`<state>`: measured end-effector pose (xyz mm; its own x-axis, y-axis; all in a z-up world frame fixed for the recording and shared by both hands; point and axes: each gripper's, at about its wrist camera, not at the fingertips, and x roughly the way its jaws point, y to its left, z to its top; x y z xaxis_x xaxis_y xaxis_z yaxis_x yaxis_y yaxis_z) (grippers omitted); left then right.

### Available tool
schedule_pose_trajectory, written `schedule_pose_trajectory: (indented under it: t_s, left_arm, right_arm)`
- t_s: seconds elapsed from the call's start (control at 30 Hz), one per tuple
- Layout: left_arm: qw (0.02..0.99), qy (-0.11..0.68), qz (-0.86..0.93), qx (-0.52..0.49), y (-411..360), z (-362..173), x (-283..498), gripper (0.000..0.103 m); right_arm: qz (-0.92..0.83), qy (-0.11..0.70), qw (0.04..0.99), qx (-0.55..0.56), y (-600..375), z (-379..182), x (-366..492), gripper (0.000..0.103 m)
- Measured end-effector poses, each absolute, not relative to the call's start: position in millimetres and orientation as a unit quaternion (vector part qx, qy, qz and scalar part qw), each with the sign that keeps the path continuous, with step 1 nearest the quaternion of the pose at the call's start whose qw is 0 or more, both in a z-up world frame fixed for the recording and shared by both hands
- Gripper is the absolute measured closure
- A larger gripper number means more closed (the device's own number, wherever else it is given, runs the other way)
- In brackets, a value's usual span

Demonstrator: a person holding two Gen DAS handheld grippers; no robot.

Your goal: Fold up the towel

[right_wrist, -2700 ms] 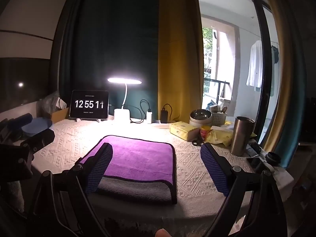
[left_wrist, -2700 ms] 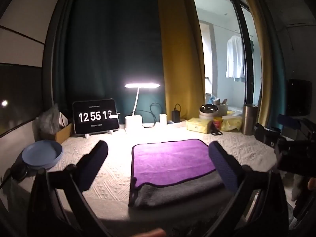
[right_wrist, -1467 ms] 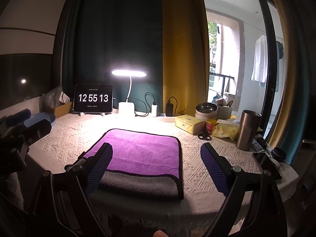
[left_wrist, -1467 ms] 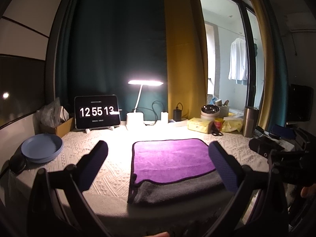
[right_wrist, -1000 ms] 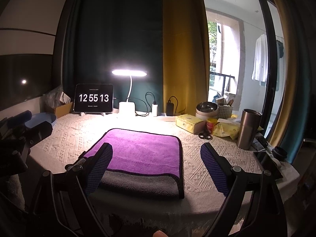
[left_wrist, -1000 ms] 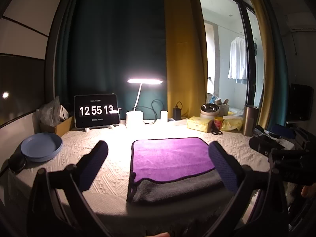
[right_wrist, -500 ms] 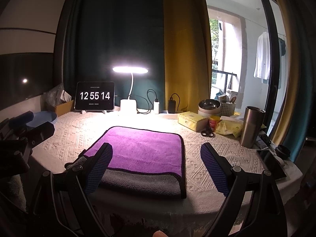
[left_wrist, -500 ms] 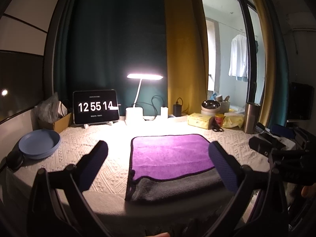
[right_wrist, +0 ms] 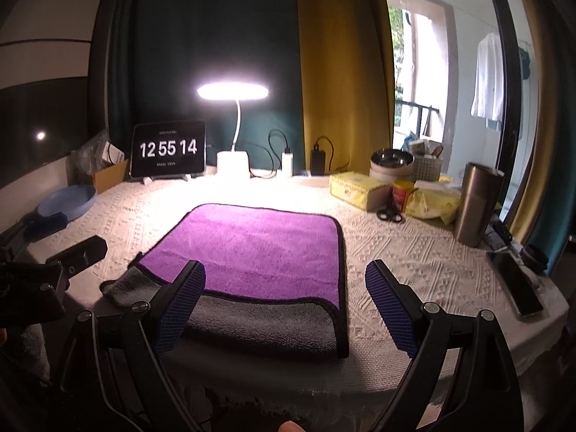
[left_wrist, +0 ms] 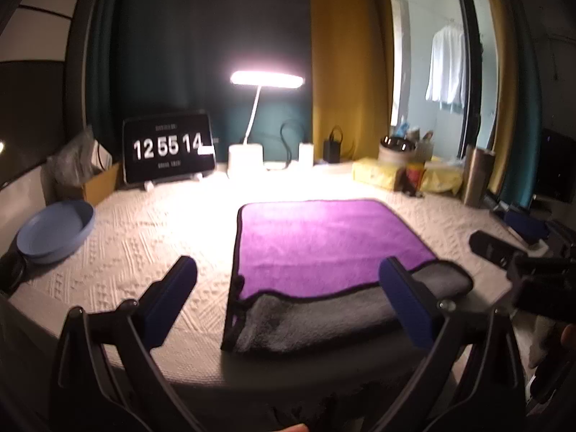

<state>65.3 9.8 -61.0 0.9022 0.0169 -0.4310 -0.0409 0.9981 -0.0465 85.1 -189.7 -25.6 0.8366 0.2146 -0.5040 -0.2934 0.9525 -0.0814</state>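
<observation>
A towel (left_wrist: 324, 244), purple on top and grey underneath, lies folded flat on the white textured tablecloth (left_wrist: 151, 244); the grey layer sticks out at the near edge. It also shows in the right wrist view (right_wrist: 252, 248). My left gripper (left_wrist: 288, 284) is open and empty, held above the table's near edge in front of the towel. My right gripper (right_wrist: 286, 288) is open and empty, over the towel's near right part. Each gripper shows at the side of the other's view.
A tablet clock (right_wrist: 168, 151) and a lit desk lamp (right_wrist: 233, 122) stand at the back. A blue bowl (left_wrist: 54, 230) sits far left. A steel tumbler (right_wrist: 475, 208), yellow packs (right_wrist: 356, 189), scissors (right_wrist: 388, 214) and a phone (right_wrist: 518, 286) are on the right.
Both grippers have moved forward and down toward the towel; it looks larger and closer. Both stay open. The towel has not moved.
</observation>
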Motion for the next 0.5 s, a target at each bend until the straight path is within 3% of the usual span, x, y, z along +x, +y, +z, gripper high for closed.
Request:
schedule_pose_trajectory:
  t_s: [0.3,0.5]
  left_arm:
    - [0.96,0.279,0.019,-0.032,16.4,-93.6,100.8,0.002]
    - [0.952,0.303,0.018,-0.033,18.0,-107.9,112.1,0.004]
  right_arm:
    - [0.126,0.311,0.94,-0.063,-200.3,-56.6,118.7,0.011]
    - [0.124,0.341,0.929,-0.069,-202.5,-76.1,138.9,0.017]
